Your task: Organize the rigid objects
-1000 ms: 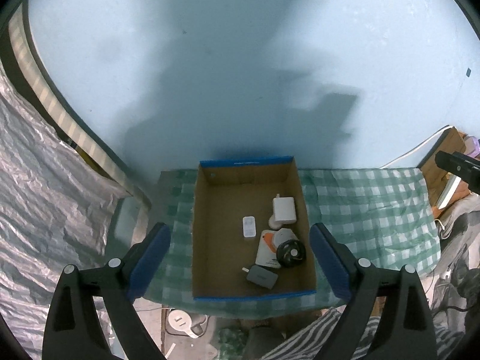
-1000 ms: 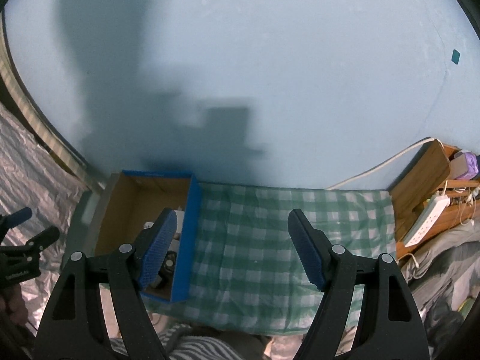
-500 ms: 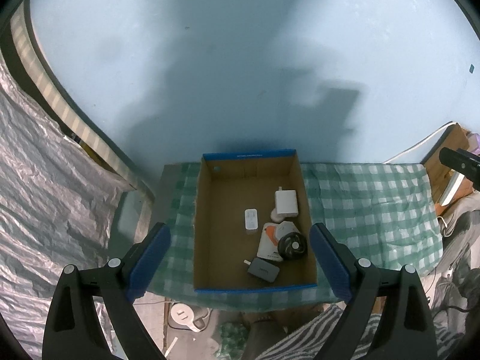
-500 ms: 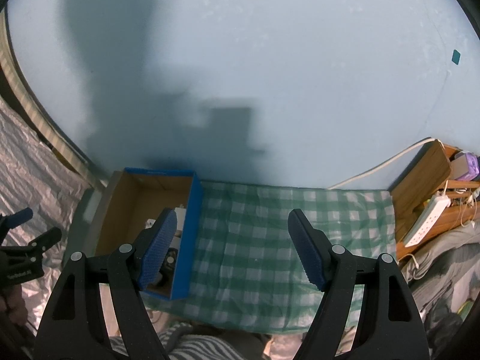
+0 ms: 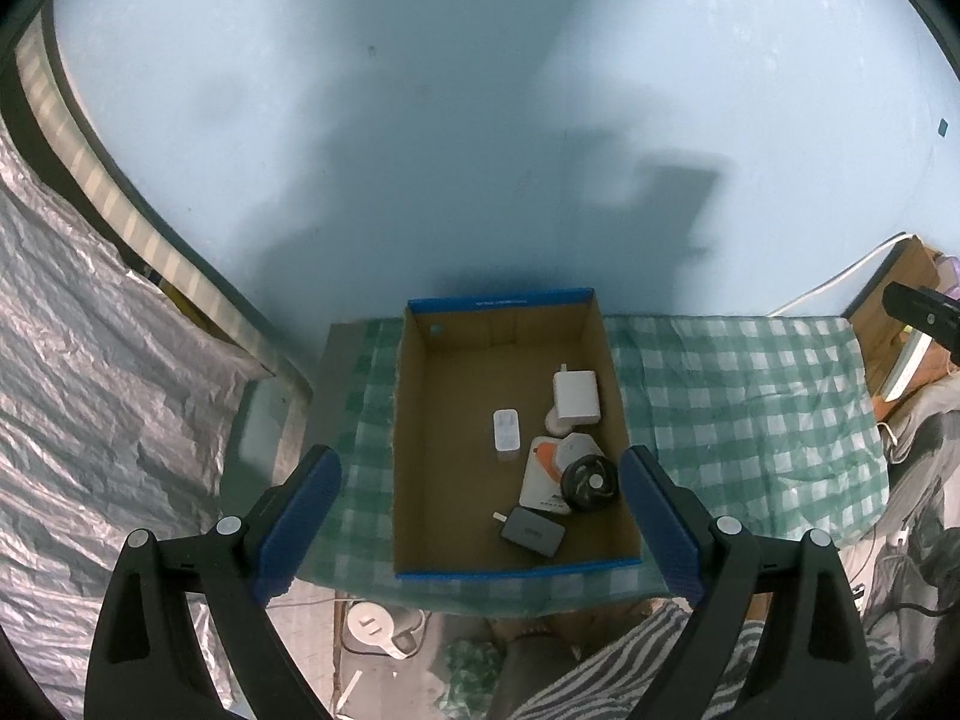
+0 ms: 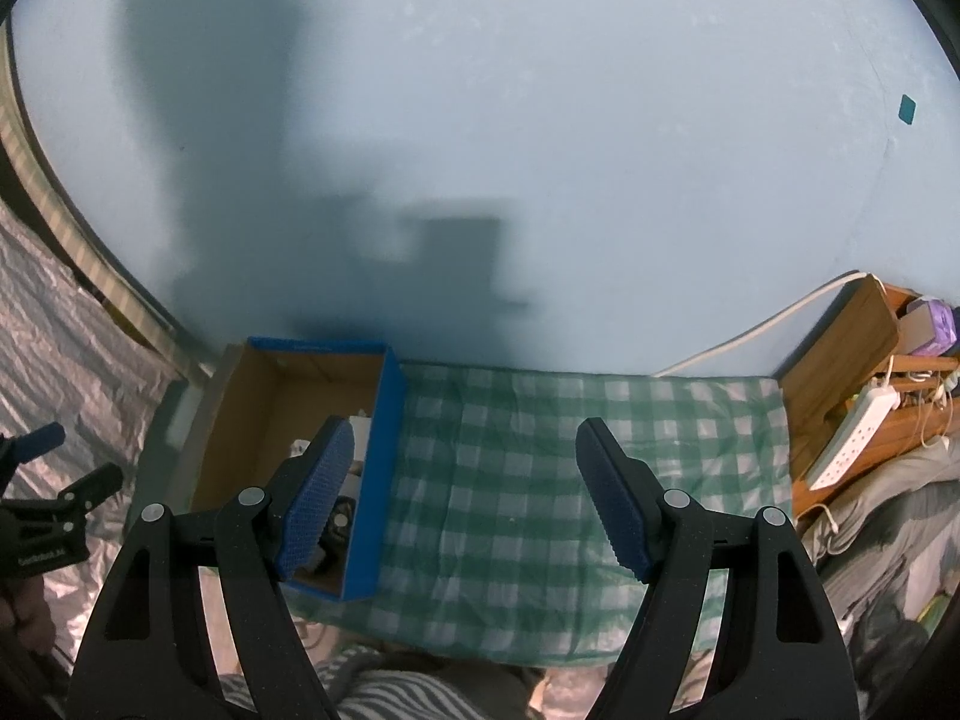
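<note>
A blue-rimmed cardboard box (image 5: 414, 420) sits on a green checked cloth (image 5: 738, 396). Inside lie a white charger (image 5: 576, 396), a small white plug (image 5: 506, 430), a white and orange pack (image 5: 549, 468), a black round item (image 5: 590, 483) and a grey adapter (image 5: 532, 532). My left gripper (image 5: 480, 528) is open and empty, high above the box's near edge. My right gripper (image 6: 465, 504) is open and empty above the cloth, to the right of the box (image 6: 384, 438).
A pale blue wall (image 5: 480, 150) stands behind the table. Silver foil sheeting (image 5: 90, 390) hangs at the left. A wooden shelf (image 6: 840, 372) with a white power strip (image 6: 852, 438) is at the right. Striped fabric (image 6: 390, 696) lies at the near edge.
Both grippers have drawn back and up a little; the box looks slightly smaller and farther. Both stay open and empty.
</note>
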